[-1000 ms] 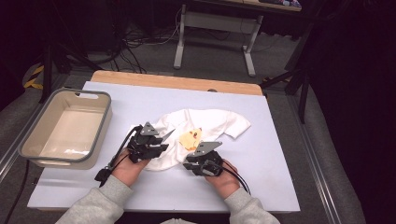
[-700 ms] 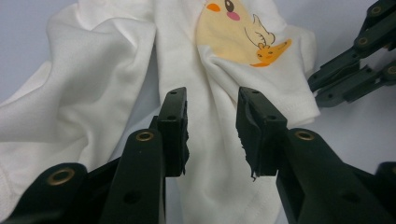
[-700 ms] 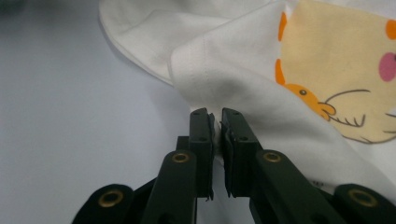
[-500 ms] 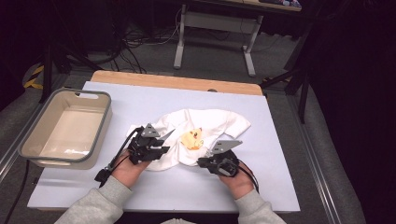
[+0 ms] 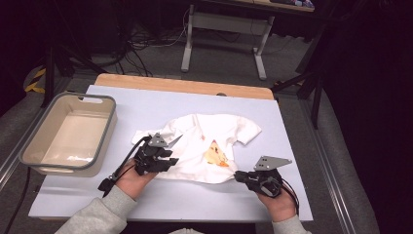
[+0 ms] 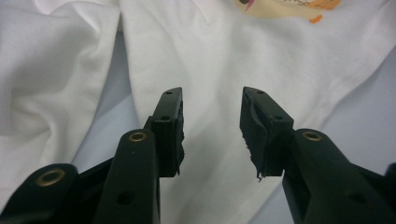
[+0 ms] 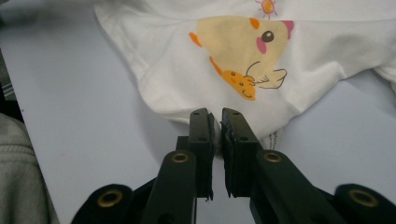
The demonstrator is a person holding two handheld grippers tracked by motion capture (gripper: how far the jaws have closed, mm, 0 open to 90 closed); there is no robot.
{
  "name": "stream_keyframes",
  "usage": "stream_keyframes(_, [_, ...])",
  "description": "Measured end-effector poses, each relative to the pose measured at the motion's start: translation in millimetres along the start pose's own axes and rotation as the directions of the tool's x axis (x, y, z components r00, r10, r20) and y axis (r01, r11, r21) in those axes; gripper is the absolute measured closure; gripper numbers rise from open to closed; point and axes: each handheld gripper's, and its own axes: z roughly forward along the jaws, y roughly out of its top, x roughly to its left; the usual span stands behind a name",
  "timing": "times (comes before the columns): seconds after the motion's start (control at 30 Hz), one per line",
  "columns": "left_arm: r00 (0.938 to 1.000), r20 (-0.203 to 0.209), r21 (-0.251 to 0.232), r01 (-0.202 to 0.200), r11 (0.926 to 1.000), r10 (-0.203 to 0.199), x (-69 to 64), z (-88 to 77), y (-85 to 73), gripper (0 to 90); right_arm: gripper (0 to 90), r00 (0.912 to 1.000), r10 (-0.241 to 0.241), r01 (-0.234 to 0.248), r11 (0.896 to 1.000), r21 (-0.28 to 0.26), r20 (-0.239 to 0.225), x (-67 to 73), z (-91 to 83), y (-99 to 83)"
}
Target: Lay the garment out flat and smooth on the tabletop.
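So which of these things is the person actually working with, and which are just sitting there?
In use:
- white T-shirt with a chick print, lying on the table
- left gripper, jaws apart over the shirt
- right gripper, jaws nearly closed at the shirt's hem

Just lying about:
- grey tub at the table's left side
- cables on the floor beyond the table

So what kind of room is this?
Probably a lab or workshop for recording tests: a white-topped table holding a grey bin, cables across the carpeted floor, and a metal desk frame behind.

Bright lit table (image 5: 146, 105), dark surroundings — soft shadows, close views slightly blurred
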Motion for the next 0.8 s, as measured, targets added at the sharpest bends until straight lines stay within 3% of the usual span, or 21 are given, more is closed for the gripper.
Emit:
stream_keyframes(0.1, [0.9999, 0.003, 0.010, -0.011, 0.9999, 0.011, -1.3, -1.8, -3.5, 59.4, 83.1, 0.9998, 0.014, -0.014, 1.000, 0.011, 0.013, -0.2, -8.1, -8.7])
stream_keyframes(0.33, [0.9998, 0.019, 0.032, 0.007, 0.9995, -0.008, -2.2, -4.8, -14.4, 58.0, 83.2, 0.9979, 0.048, -0.051, 0.997, 0.055, 0.044, -2.2, -18.3, -29.7])
stream_keyframes(0.57, [0.9984, 0.052, 0.089, 0.017, 0.9959, -0.022, -3.5, 0.2, -24.9, 57.8, 83.1, 0.9947, 0.084, -0.088, 0.993, 0.080, 0.059, -8.3, -23.4, -46.3])
stream_keyframes(0.73, [0.9971, 0.076, 0.133, -0.008, 0.9912, -0.003, -9.5, 9.2, -26.3, 60.3, 81.7, 0.9946, 0.089, -0.094, 0.991, 0.100, 0.053, -11.4, -21.0, -53.2])
stream_keyframes(0.8, [0.9978, 0.066, 0.132, -0.020, 0.9910, 0.011, -11.7, 10.9, -25.7, 62.1, 75.4, 0.9950, 0.089, -0.093, 0.991, 0.096, 0.045, -12.5, -21.0, -52.5])
